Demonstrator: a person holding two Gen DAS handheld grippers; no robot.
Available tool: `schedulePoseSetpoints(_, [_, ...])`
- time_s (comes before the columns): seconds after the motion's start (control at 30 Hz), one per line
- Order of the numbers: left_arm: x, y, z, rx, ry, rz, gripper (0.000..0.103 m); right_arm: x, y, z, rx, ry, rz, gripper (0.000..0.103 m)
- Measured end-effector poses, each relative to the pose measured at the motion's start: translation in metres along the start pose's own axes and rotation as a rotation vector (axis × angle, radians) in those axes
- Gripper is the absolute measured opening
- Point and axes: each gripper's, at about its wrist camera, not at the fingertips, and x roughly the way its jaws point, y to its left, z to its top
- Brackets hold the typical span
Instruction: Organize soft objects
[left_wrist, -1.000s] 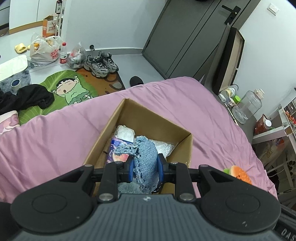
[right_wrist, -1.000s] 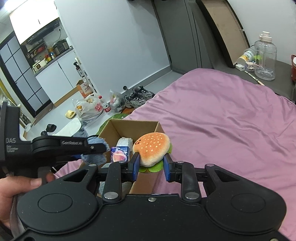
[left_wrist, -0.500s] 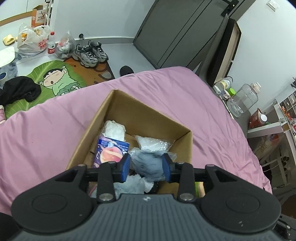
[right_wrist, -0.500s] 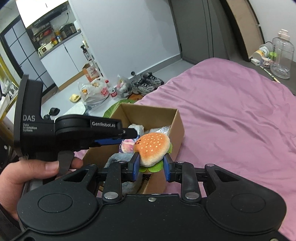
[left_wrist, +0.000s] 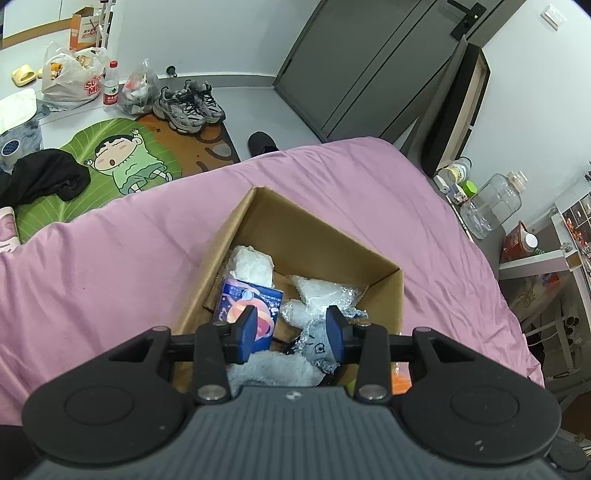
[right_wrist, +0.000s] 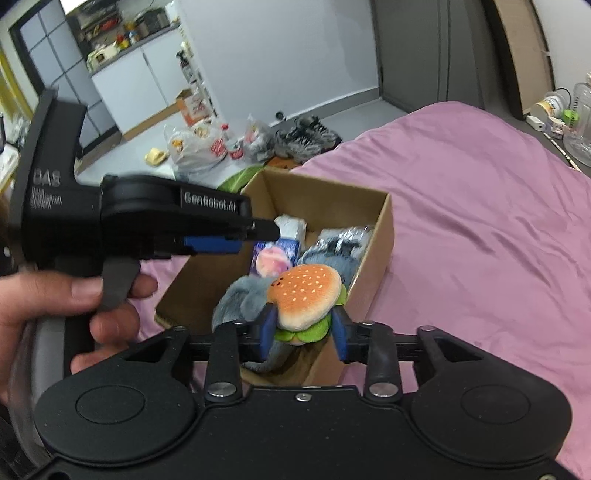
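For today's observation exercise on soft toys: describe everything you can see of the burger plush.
The burger plush looks like soft fabric: an orange-tan bun dotted with pale seeds, a small dark eye at its left edge, a cream layer below, and green lettuce frills at the bottom. It tilts slightly, bun facing up. The right tongs have their blue pads at either side of its lower part, apparently gripping it. It hangs above the near end of the open box, over a grey plush; whether they touch is unclear.

Matt brown cardboard box on smooth pink cloth bedsheet; fuzzy plush burger
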Motion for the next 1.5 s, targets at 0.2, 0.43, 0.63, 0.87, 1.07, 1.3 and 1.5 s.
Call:
schedulePoseSetpoints(0.2, [-0.014,-0.002,0.0,0.018,-0.01,0.008,0.039,-0.018,-0.009,0.004,0.045,-0.041,-0.03,0.05])
schedulePoseSetpoints(0.43, [-0.036,-0.013,-0.004,0.068,-0.033,0.02,0.064,-0.033,-0.024,-0.001,0.115,-0.067,-0.065,0.051])
schedulePoseSetpoints(0.63, [-0.055,-0.025,-0.009,0.107,-0.048,0.022,0.072,-0.053,-0.033,-0.007,0.16,-0.112,-0.081,0.057])
schedulePoseSetpoints(0.87, [-0.074,-0.041,-0.02,0.164,-0.04,0.016,0.079,-0.076,-0.043,-0.01,0.2,-0.17,-0.092,0.066])
schedulePoseSetpoints(1.07, [-0.092,-0.055,-0.027,0.222,-0.051,0.033,0.085,-0.092,-0.049,-0.018,0.238,-0.209,-0.091,0.084])
schedulePoseSetpoints(1.3, [-0.109,-0.068,-0.037,0.279,-0.054,0.063,0.091,-0.107,-0.058,-0.032,0.286,-0.228,-0.101,0.1])
schedulePoseSetpoints(1.5, [-0.123,-0.075,-0.048,0.312,-0.069,0.083,0.096,-0.121,-0.067,-0.047,0.3,-0.232,-0.099,0.103])
